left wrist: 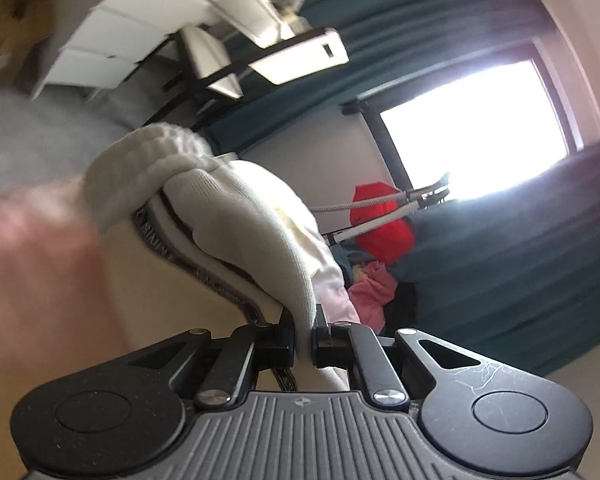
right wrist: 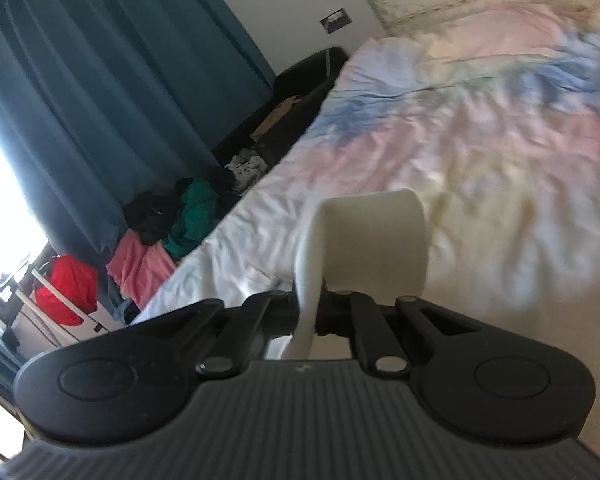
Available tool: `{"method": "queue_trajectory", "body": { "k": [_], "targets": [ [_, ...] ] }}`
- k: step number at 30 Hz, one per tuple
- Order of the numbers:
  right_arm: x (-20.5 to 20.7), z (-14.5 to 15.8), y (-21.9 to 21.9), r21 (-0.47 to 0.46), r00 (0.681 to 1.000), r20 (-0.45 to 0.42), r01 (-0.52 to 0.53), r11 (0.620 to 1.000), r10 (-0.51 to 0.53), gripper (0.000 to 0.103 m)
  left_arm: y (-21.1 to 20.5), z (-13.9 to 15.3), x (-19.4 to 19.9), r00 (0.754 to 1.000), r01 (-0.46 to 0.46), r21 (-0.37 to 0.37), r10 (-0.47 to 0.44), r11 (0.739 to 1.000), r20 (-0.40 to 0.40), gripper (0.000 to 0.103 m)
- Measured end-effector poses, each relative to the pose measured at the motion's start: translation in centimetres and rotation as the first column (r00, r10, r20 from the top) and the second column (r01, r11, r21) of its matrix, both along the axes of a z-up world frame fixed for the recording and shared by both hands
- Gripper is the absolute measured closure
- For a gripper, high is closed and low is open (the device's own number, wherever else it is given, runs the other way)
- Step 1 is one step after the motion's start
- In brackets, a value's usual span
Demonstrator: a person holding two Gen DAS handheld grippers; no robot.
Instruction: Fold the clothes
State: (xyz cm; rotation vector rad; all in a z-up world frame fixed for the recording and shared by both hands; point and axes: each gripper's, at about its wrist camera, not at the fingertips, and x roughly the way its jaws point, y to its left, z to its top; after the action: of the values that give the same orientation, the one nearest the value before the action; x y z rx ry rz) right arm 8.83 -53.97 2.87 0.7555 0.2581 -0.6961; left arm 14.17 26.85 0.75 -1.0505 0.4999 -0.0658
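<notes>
**K:** Bedroom: teal pleated curtains (right wrist: 100,92), rumpled pastel tie-dye bedsheet (right wrist: 480,140) under the right camera, loose heap of pink, green and black clothes (right wrist: 168,224) on the floor beside the bed.

**M:** Left side first?

**K:** Left gripper (left wrist: 303,344) is clamped narrow on a cream ribbed-knit garment (left wrist: 236,200). Fabric bunches upward and left from the jaws; thick ribbed cuff on top, woven patterned trim underneath.

**M:** Right?

**K:** Right gripper (right wrist: 310,312) is pinched on a smooth cream fabric edge (right wrist: 372,240), which curls up over the jaws. Probably the same garment, but I can't confirm.

**M:** Key geometry?

**K:** Cloth is lifted, held at both grippers, above the bed. Long axis looks to run between them. Bedsheet lies straight ahead of the right gripper, so that side looks closer for laying down. Soft knit will sag.
</notes>
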Motion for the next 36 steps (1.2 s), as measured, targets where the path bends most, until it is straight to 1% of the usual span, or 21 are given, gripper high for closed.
{"method": "queue_trajectory", "body": {
  "k": [4,7,9,13,14,15,17,18,20,21,22,23,24,25,26,27,28,29,32,34,36],
  "targets": [
    [9.4,0.1,-1.1,-0.076,0.999,-0.048,-0.022,0.997,0.018,0.097,-2.5,1.0,9.6,1.0,-0.011,0.085,0.011,0.996,0.001,0.095],
    [15.7,-2.1,-1.4,-0.12,0.992,-0.119,-0.05,0.992,0.035,0.097,-4.6,-0.2,17.6,0.999,-0.017,0.173,0.023,0.985,-0.034,0.094],
    [19.9,-3.5,-1.5,-0.148,0.985,-0.167,-0.07,0.986,0.045,0.097,-5.7,-1.7,22.4,0.997,-0.001,0.248,0.021,0.969,-0.076,0.094],
    [25.1,-7.8,-1.1,-0.224,0.957,-0.273,-0.161,0.961,0.096,0.097,-7.9,-5.8,27.8,0.984,0.036,0.368,0.03,0.929,-0.174,0.09],
    [25.6,-8.8,-1.2,-0.215,0.951,-0.294,-0.166,0.962,0.098,0.097,-8.2,-6.2,28.1,0.985,0.044,0.387,0.025,0.921,-0.17,0.09],
    [26.0,-9.8,-1.4,-0.201,0.945,-0.312,-0.168,0.965,0.099,0.097,-8.3,-6.6,28.3,0.987,0.05,0.404,0.017,0.913,-0.16,0.09],
    [25.9,-10.7,-2.1,-0.144,0.948,-0.297,-0.16,0.977,0.112,0.096,-8.3,-7.0,28.2,0.989,0.063,0.423,0.0,0.904,-0.146,0.088],
    [25.8,-11.2,-2.5,-0.114,0.95,-0.288,-0.156,0.981,0.118,0.095,-8.2,-7.0,27.9,0.989,0.071,0.421,-0.01,0.904,-0.144,0.088],
    [25.1,-10.8,-2.8,-0.063,0.955,-0.256,-0.173,0.983,0.152,0.087,-7.4,-6.7,26.9,0.989,0.09,0.393,-0.035,0.915,-0.144,0.079],
    [24.6,-10.4,-2.9,-0.041,0.956,-0.24,-0.183,0.982,0.168,0.085,-7.3,-6.3,26.2,0.988,0.098,0.388,-0.044,0.917,-0.146,0.067],
    [23.8,-9.8,-2.7,-0.028,0.959,-0.22,-0.191,0.981,0.181,0.078,-7.1,-5.9,25.4,0.988,0.106,0.384,-0.052,0.917,-0.149,0.055],
    [22.9,-9.2,-2.4,-0.016,0.961,-0.199,-0.2,0.98,0.193,0.072,-6.6,-5.4,23.9,0.988,0.107,0.388,-0.055,0.916,-0.143,0.051],
    [21.7,-8.7,-2.1,-0.008,0.964,-0.178,-0.204,0.979,0.199,0.069,-6.2,-4.8,22.4,0.989,0.108,0.387,-0.058,0.916,-0.138,0.049],
    [20.5,-8.1,-1.7,-0.001,0.966,-0.156,-0.208,0.978,0.205,0.062,-6.0,-4.2,20.9,0.989,0.109,0.385,-0.062,0.916,-0.134,0.043],
    [18.9,-7.5,-1.4,0.011,0.969,-0.129,-0.209,0.978,0.209,0.053,-5.7,-3.8,19.4,0.989,0.11,0.373,-0.065,0.921,-0.131,0.033],
    [17.1,-7.2,-1.0,0.033,0.971,-0.103,-0.215,0.976,0.217,0.051,-5.3,-3.5,17.9,0.989,0.11,0.357,-0.068,0.927,-0.129,0.028],
    [15.4,-6.9,-0.5,0.055,0.971,-0.077,-0.221,0.974,0.225,0.048,-5.1,-3.3,16.3,0.99,0.108,0.338,-0.069,0.935,-0.125,0.024],
    [13.7,-6.7,0.0,0.077,0.971,-0.051,-0.228,0.971,0.232,0.042,-4.9,-3.1,14.6,0.99,0.105,0.317,-0.071,0.942,-0.119,0.023],
    [9.0,-6.7,1.5,0.169,0.964,0.032,-0.264,0.95,0.262,0.04,-4.2,-4.0,10.3,0.989,0.082,0.218,-0.052,0.973,-0.137,0.02],
    [6.4,-7.9,2.7,0.26,0.953,0.077,-0.302,0.917,0.292,0.04,-3.8,-5.5,7.9,0.986,0.063,0.12,-0.043,0.991,-0.164,0.02],
    [5.1,-9.7,3.7,0.359,0.941,0.085,-0.336,0.87,0.329,0.04,-3.3,-7.7,6.5,0.975,0.032,0.011,-0.029,0.999,-0.219,0.02]
  ]
}}
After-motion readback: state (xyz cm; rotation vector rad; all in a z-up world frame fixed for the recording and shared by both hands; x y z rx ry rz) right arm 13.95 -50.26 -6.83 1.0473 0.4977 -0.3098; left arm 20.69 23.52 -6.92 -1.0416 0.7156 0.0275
